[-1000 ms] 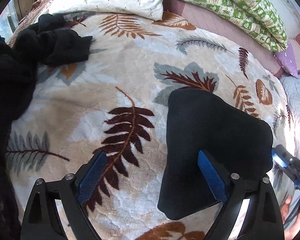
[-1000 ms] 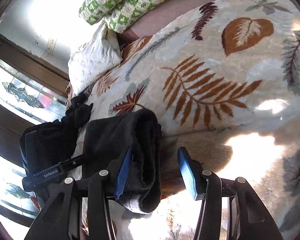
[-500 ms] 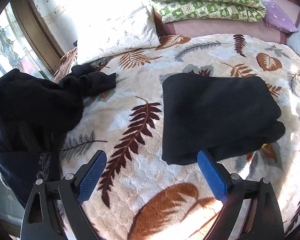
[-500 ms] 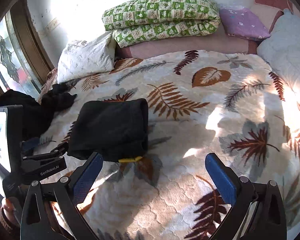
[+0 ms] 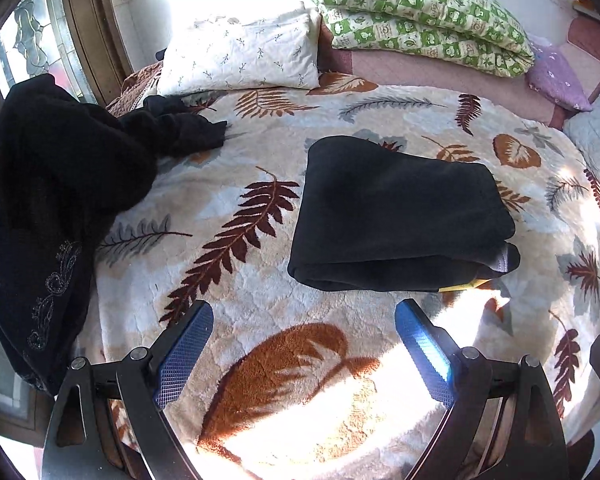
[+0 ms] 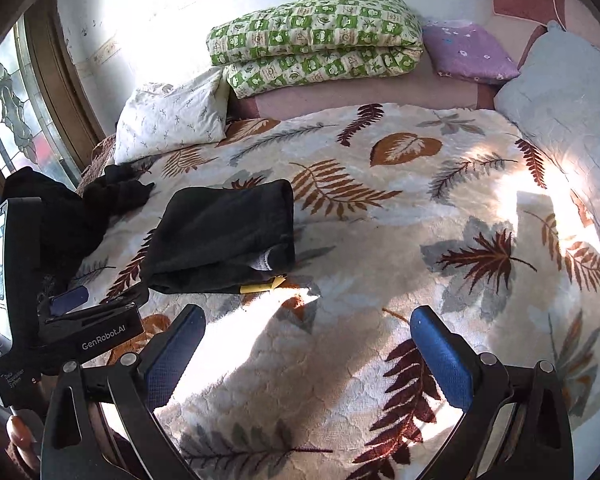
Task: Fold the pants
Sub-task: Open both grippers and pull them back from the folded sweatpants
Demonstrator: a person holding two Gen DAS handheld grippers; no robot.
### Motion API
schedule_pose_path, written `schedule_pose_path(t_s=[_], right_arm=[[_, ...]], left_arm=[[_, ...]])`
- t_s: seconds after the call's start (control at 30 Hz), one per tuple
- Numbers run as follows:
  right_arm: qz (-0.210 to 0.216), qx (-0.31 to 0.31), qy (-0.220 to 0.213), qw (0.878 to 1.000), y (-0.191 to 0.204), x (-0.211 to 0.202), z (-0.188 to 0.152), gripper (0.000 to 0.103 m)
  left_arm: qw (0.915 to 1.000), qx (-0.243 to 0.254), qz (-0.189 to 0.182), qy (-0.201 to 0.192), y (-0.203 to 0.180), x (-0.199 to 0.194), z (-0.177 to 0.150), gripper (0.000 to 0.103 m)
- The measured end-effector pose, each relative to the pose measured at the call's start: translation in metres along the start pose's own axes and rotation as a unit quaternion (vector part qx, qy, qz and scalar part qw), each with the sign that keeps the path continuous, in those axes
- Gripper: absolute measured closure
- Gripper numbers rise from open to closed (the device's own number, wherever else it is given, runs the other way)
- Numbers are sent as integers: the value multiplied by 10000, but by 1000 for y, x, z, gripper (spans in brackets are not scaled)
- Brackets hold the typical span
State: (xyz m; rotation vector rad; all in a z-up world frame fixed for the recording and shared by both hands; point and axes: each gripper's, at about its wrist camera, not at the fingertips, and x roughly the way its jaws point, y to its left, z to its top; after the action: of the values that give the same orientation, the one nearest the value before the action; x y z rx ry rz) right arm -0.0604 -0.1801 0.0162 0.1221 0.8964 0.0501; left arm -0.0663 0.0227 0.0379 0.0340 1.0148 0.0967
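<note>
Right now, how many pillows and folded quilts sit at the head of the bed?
4: white sprigged pillow at left, green checked folded quilt centre, purple flowered pillow beside it, pale grey pillow far right. Others may be hidden.

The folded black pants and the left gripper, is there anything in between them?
Only bare leaf-print blanket lies between the folded black pants and the open left gripper, shown in the left wrist view.

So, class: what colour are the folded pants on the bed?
Black; the folded pants show best in the left wrist view.
</note>
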Motion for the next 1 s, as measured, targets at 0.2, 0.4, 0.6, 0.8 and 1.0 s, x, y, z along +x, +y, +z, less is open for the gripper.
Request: schedule_pose_path(t_s=[0.2, 0.4, 0.6, 0.8, 1.0], right_arm=[[-51, -109, -23, 9999, 1, -2, -4, 0], [-114, -224, -214, 9995, 2, -6, -6, 0], [-158, -161, -191, 9996, -3, -3, -8, 0], [-292, -54, -128, 9995, -18, -3, -13, 0], [-368, 120, -113, 9992, -33, -3, -13, 0]], left_arm=[[9993, -46, -311, -215, 6, -12, -7, 10], [9976, -83, -529, -434, 12, -19, -19, 10], [9970, 19, -594, -500, 2, -19, -26, 10], [9970, 158, -687, -322, -15, -11, -26, 10], [9970, 264, -639, -345, -22, -12, -24, 10]])
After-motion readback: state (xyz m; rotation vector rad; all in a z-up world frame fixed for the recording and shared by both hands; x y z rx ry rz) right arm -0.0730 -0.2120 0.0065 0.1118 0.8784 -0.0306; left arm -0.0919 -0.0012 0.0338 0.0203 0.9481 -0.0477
